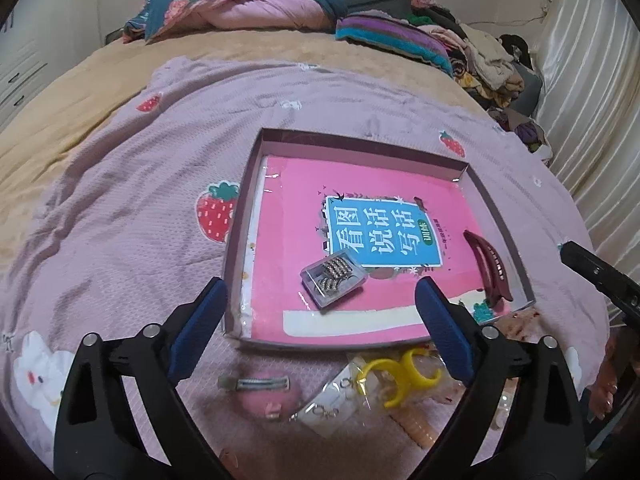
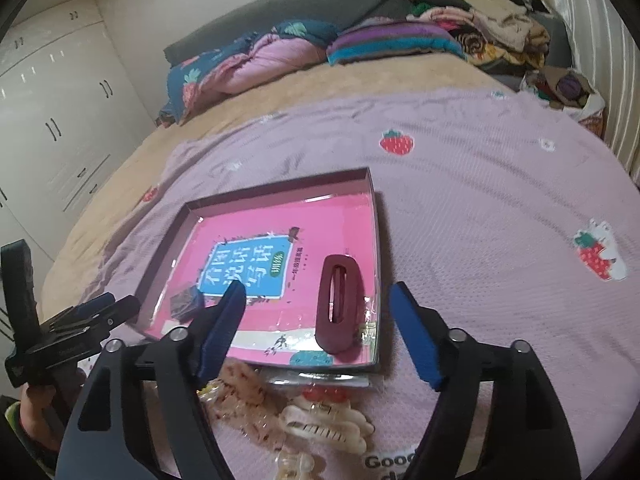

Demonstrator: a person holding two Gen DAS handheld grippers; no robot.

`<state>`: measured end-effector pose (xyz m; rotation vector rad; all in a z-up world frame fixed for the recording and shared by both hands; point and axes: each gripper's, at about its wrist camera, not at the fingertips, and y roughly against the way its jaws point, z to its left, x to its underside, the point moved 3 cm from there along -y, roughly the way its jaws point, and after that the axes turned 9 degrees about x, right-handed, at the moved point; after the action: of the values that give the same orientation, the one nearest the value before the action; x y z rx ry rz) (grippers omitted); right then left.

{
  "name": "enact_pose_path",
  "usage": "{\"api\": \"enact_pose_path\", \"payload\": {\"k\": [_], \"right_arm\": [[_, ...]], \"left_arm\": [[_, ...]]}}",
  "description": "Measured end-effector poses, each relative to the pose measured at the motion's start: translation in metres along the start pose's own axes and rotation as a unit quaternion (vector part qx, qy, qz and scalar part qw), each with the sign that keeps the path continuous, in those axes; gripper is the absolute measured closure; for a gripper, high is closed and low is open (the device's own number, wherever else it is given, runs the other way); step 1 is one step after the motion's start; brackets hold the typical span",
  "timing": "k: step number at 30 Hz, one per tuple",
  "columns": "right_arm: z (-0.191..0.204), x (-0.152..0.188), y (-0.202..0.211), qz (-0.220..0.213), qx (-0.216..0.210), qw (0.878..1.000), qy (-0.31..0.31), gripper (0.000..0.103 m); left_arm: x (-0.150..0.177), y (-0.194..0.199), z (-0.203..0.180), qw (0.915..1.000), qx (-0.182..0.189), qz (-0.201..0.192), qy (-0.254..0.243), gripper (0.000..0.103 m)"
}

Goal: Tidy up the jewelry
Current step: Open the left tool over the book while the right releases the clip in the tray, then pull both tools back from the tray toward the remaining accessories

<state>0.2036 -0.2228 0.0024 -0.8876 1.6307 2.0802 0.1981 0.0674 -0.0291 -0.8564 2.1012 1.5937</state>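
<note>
Shallow tray on a bed, two hand-held claws spread wide and empty.

Left wrist view: left gripper gaping, nothing between its blue pads; clear box of rings lies in the tray just beyond the fingertips, on the pink book cover; maroon hair clip by the tray's right wall; silver barrette and yellow rings on the blanket below the claw.
Right wrist view: right gripper likewise wide, holding nothing; maroon hair clip lies between its fingertips in the picture, inside the tray; pale claw clips on the blanket nearer the camera.
</note>
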Motion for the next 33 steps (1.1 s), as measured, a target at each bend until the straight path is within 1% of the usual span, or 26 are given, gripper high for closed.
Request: {"api": "enact_pose_path", "payload": {"k": [2,6,16,25,33], "right_arm": [[0.001,0.0,0.012,-0.011,0.0,1.0,0.006,0.025],[0.003,0.0,0.031,-0.027,-0.004,1.0,0.009,0.025],[0.004,0.006,0.064,-0.048,-0.016,0.999,0.008,0.025],[0.011,0.02,0.083,-0.055,-0.024,0.998,0.023,0.025],[0.022,0.041,0.09,-0.047,-0.031,0.997,0.046,0.025]], "left_arm": [[0.0,0.008,-0.001,1.0,0.0,-0.006,0.001,0.009],[0.0,0.024,-0.006,0.9998,0.003,-0.018,0.0,0.009],[0.005,0.059,-0.012,0.999,0.007,-0.044,0.0,0.009],[0.019,0.082,-0.01,0.9984,0.005,-0.057,0.002,0.009],[0.034,0.091,-0.011,0.9984,0.001,-0.056,-0.008,0.009]]}}
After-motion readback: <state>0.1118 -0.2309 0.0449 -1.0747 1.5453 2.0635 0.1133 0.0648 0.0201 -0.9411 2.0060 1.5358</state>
